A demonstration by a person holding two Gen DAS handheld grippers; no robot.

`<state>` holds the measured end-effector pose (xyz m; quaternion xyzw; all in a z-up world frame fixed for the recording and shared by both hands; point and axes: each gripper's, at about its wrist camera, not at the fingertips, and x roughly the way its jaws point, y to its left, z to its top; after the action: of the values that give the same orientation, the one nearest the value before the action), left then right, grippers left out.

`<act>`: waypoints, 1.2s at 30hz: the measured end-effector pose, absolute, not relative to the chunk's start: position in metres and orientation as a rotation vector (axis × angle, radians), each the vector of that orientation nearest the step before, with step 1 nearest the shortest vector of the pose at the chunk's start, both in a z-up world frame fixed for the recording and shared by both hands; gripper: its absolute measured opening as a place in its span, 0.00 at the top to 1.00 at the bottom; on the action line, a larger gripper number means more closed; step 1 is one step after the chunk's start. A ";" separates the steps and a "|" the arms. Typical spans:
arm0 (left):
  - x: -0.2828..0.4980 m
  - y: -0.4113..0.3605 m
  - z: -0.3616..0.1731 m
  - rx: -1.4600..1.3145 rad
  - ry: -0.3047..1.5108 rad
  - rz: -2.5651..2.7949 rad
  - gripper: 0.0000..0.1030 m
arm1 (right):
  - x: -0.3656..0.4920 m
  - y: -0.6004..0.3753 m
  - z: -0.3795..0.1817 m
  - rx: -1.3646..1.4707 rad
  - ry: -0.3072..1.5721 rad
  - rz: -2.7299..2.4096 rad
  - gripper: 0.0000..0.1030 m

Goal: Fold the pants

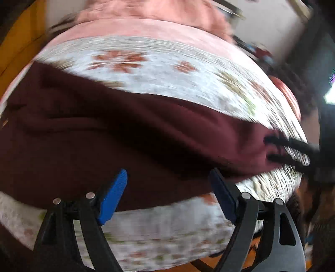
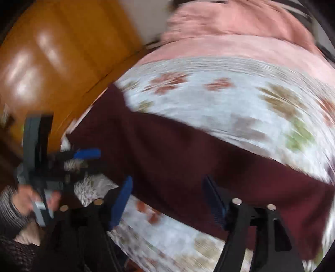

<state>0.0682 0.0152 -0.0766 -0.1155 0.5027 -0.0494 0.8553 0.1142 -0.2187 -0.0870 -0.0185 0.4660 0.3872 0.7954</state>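
Dark maroon pants (image 1: 104, 134) lie stretched across a floral bedspread (image 1: 167, 69); they also show in the right wrist view (image 2: 188, 154). My left gripper (image 1: 167, 188) is open and empty, its blue pads just above the near edge of the pants. In its view the right gripper's dark fingers (image 1: 289, 150) reach the pants' right end. My right gripper (image 2: 167, 196) is open and empty over the near edge of the pants. The left gripper (image 2: 83, 161) shows at the pants' left end, held by a hand. Both views are motion blurred.
A pink blanket (image 1: 146, 16) lies bunched at the far side of the bed. A wooden door or cabinet (image 2: 52, 52) stands to the left. The bed's near edge (image 1: 167, 240) drops to a wooden floor.
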 end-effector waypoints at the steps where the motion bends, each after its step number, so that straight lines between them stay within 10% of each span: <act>1: 0.068 0.033 -0.074 -0.268 1.066 -0.060 0.21 | 0.112 -0.196 -0.091 -0.093 0.997 0.861 0.29; 8: 0.065 0.089 -0.062 -0.370 1.081 0.020 0.17 | 0.127 -0.122 -0.132 -0.253 1.048 0.859 0.32; 10: 0.064 0.092 -0.066 -0.395 1.087 0.020 0.16 | 0.135 -0.122 -0.143 -0.265 1.085 0.826 0.77; 13: 0.069 0.093 -0.074 -0.423 1.112 0.010 0.16 | 0.143 -0.131 -0.149 -0.223 1.111 0.796 0.91; 36: 0.286 0.144 -0.113 -0.244 1.558 0.405 0.11 | 0.116 -0.156 -0.171 0.044 1.113 0.871 0.91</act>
<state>0.2856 0.1442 -0.1133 -0.1089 0.6959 0.1807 0.6864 0.1165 -0.1562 -0.1713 0.0203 0.5112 0.4003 0.7603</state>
